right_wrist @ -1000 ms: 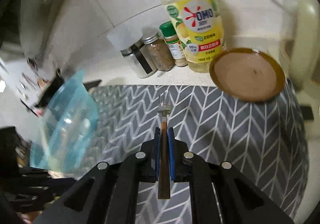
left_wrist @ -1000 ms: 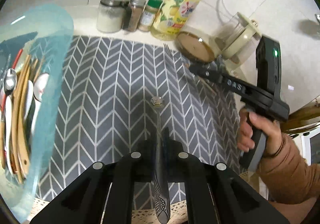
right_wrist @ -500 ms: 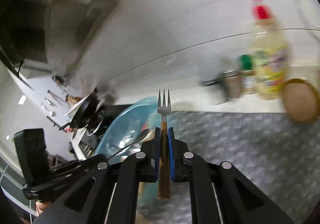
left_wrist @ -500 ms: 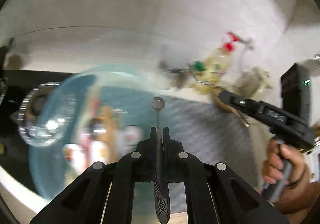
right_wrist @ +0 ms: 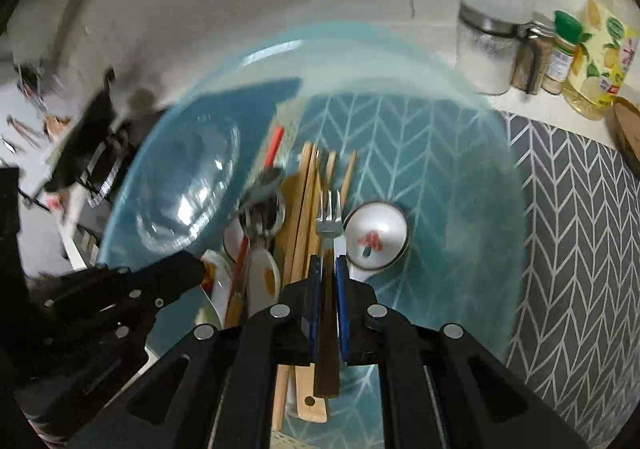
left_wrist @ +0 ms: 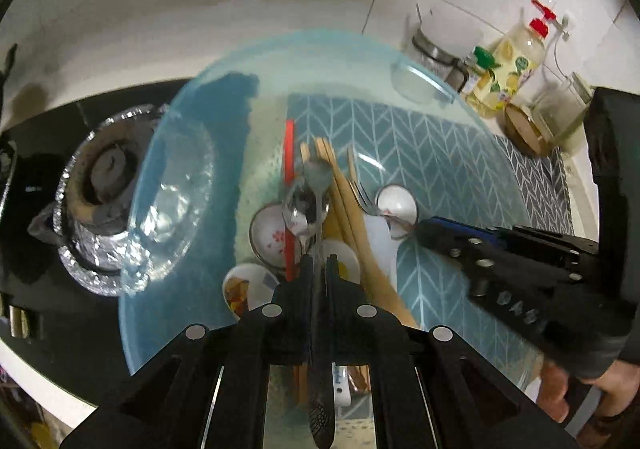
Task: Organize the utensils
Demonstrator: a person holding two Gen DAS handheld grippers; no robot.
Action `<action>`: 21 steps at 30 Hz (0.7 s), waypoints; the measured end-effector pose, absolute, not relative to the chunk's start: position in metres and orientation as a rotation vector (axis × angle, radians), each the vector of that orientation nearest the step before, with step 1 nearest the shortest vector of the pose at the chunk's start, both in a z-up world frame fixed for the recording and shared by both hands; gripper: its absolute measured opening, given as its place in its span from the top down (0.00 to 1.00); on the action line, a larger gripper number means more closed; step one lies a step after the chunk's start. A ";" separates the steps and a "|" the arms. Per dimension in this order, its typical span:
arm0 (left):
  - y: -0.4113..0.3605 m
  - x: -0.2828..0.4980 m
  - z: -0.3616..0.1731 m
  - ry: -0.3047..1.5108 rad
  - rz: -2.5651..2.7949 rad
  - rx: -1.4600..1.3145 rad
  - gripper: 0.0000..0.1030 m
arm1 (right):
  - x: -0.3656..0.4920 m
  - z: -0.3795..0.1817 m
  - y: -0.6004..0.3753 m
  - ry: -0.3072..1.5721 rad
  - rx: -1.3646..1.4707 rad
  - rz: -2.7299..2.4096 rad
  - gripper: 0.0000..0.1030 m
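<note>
Left wrist view: the left gripper [left_wrist: 316, 269] is clamped mid-handle on a slim, stiff, slippery steel spoon [left_wrist: 318, 177], its bowl ahead over the translucent blue plastic tub [left_wrist: 192, 153]. The right gripper [right_wrist: 328, 273] likewise pinches a light wooden-handled fork [right_wrist: 329, 221], tines forward above that tub.

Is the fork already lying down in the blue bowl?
No, the fork is clamped between the jaws of the right gripper, above the blue bowl.
</note>
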State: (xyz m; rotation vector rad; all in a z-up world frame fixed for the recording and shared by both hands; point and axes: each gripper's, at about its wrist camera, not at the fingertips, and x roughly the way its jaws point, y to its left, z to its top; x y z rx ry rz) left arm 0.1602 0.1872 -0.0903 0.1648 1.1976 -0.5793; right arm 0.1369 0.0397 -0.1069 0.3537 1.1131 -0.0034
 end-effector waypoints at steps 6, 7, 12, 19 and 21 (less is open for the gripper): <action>0.191 0.149 -0.086 1.186 -0.540 0.173 0.61 | 0.131 -0.105 0.040 1.193 0.358 -0.024 0.91; 0.194 0.145 -0.078 1.165 -0.534 0.163 0.61 | 0.127 -0.096 0.035 1.171 0.369 -0.027 0.91; 0.203 0.125 -0.004 1.018 -0.485 0.131 0.38 | 0.090 -0.012 0.004 0.945 0.341 -0.020 0.91; 0.200 0.076 0.088 0.797 -0.429 0.161 0.04 | 0.020 0.099 -0.006 0.600 0.189 -0.013 0.17; 0.196 0.068 0.089 0.808 -0.432 0.169 0.04 | 0.007 0.105 -0.003 0.569 0.176 -0.012 0.17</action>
